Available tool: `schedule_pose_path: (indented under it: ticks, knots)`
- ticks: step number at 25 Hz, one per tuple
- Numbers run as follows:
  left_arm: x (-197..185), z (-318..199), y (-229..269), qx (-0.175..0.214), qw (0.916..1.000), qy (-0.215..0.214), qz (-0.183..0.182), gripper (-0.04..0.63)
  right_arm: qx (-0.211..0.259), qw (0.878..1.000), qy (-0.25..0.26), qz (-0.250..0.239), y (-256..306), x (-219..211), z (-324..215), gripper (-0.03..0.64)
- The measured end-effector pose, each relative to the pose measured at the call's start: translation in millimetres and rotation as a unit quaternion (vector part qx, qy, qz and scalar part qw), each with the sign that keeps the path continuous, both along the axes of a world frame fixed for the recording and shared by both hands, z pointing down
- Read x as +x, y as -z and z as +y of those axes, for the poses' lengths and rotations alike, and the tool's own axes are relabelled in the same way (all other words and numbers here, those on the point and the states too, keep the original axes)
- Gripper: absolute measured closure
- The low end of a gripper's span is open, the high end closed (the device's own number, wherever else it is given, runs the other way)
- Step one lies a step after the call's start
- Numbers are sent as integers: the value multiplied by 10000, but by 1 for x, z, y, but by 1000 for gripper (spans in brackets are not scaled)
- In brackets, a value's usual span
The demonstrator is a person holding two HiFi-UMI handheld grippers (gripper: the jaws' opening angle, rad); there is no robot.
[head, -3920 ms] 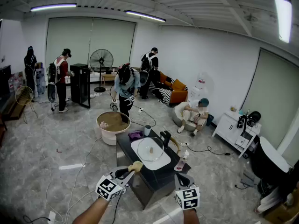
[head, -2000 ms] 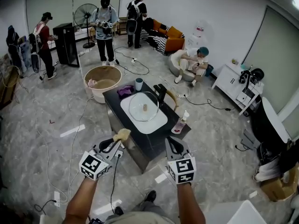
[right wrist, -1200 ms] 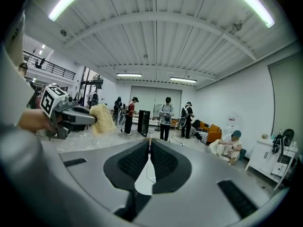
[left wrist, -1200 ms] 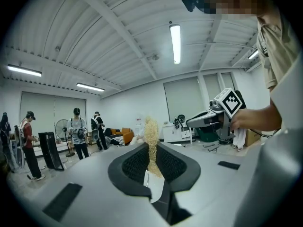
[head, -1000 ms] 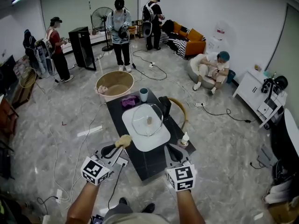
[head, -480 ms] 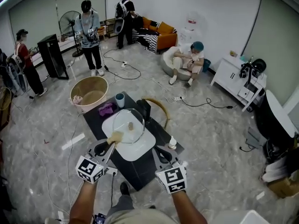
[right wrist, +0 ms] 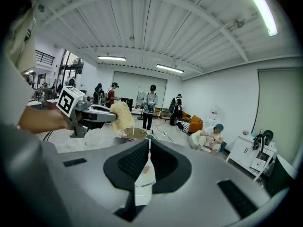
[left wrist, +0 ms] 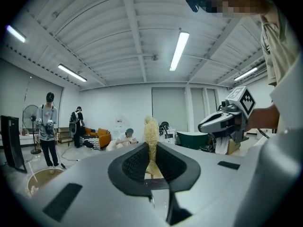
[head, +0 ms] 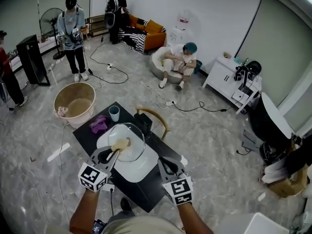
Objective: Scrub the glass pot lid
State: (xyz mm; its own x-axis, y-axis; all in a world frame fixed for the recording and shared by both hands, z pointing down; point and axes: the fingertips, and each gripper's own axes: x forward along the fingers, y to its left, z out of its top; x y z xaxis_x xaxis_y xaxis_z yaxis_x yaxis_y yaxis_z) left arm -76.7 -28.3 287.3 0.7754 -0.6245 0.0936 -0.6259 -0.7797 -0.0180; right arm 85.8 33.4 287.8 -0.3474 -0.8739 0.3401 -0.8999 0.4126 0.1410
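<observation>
**Head view.** Glass pot lid point(head: 131, 139) lies on a white tray point(head: 139, 167) atop a dark table point(head: 146, 191). L gripper point(head: 115, 151) is clamped on a tan sponge point(head: 121, 144), which rests on the lid's near-left part. R gripper point(head: 165, 164) hangs over the tray's right edge, apart from the lid, carrying nothing. On the table beyond the lid: cup point(head: 114, 113) and purple cloth point(head: 100, 124). A tan tub point(head: 74, 101) stands on the floor beside the table.

**Left gripper view.** L gripper point(left wrist: 151, 148) jaws are pressed onto the sponge point(left wrist: 151, 126), which stands up between them and pokes past the tips. R gripper point(left wrist: 218, 122) shows at right.

**Right gripper view.** R gripper point(right wrist: 148, 151) jaws are drawn together to a thin slit with nothing gripped. A pale surface shows through the slit, prob. the tray. L gripper point(right wrist: 110, 113) with the sponge point(right wrist: 122, 116) shows at left.
</observation>
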Motion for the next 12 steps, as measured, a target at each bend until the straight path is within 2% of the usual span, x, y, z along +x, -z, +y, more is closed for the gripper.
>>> schedule_pose_path:
  ticks: [7,12]
  knots:
    - [-20,-51,-16,-115,9996,-149,195,549,-45,9995,-274,176,-6,-15,-43,589]
    - [-29,-75,-31,-259,9991,-80,323,549,-6,9992,-400,79,-11,-20,-66,589]
